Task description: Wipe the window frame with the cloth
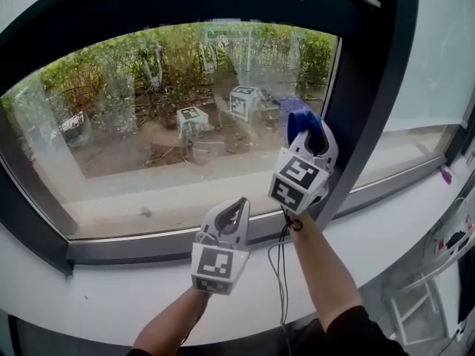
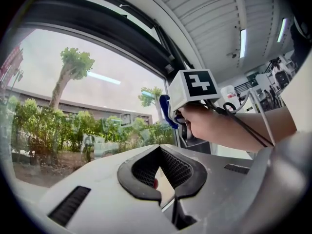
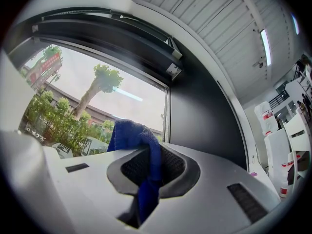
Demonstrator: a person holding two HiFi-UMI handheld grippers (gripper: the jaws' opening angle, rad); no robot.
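Head view: the right gripper point(image 1: 305, 138) is raised against the dark window frame point(image 1: 364, 110), at the upright post on the pane's right edge. Its jaws are closed on a blue cloth point(image 1: 300, 120), which bunches out above the tips against the post and the glass beside it. The left gripper point(image 1: 237, 208) sits lower, over the bottom rail above the white sill point(image 1: 111, 295), with its tips together and nothing between them. Each gripper's cube carries black-and-white square markers, patterns rather than letters. Left gripper view: the two dark pads meet at their far end around a small hollow that holds no object. Beyond them a hand point(image 2: 207, 126) holds the other gripper up at the frame, the blue cloth poking out just behind its marker cube. Right gripper view: the cloth is pinched between the ribbed pads, heaped at the far end and trailing down through the near gap. A red sign point(image 3: 51, 60) outside is too small to read.
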